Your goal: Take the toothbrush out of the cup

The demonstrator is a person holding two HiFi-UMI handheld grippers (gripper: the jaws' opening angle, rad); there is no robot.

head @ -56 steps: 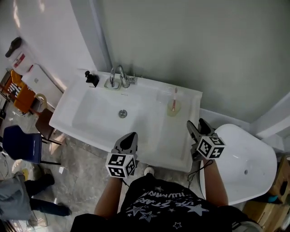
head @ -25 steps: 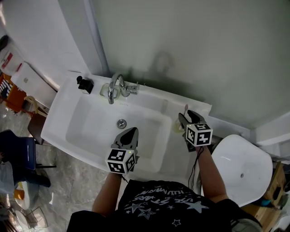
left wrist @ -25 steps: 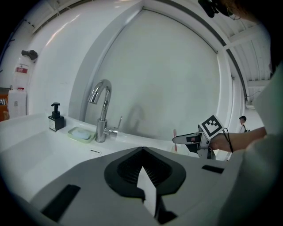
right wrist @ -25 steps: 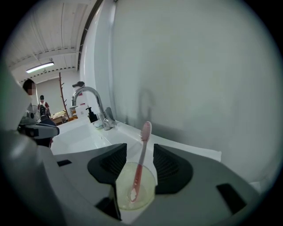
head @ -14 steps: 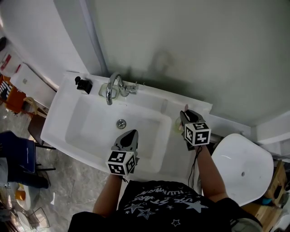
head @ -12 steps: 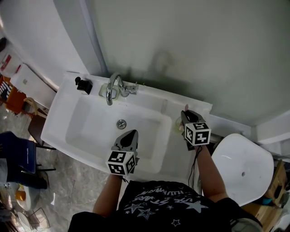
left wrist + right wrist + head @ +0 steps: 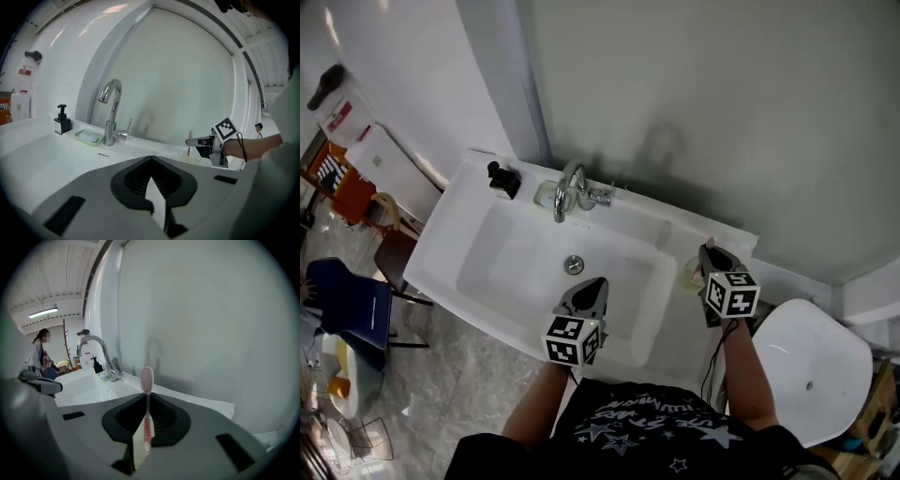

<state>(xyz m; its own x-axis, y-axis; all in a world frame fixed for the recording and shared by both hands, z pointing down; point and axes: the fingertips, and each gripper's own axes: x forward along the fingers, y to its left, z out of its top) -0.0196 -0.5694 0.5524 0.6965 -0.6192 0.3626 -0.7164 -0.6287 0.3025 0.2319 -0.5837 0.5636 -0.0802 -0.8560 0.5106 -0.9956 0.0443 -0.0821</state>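
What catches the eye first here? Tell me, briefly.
The pink toothbrush stands upright between the closing jaws of the right gripper, near the right rear corner of the white sink. The left gripper hovers shut and empty over the front of the basin, with the chrome faucet beyond it.
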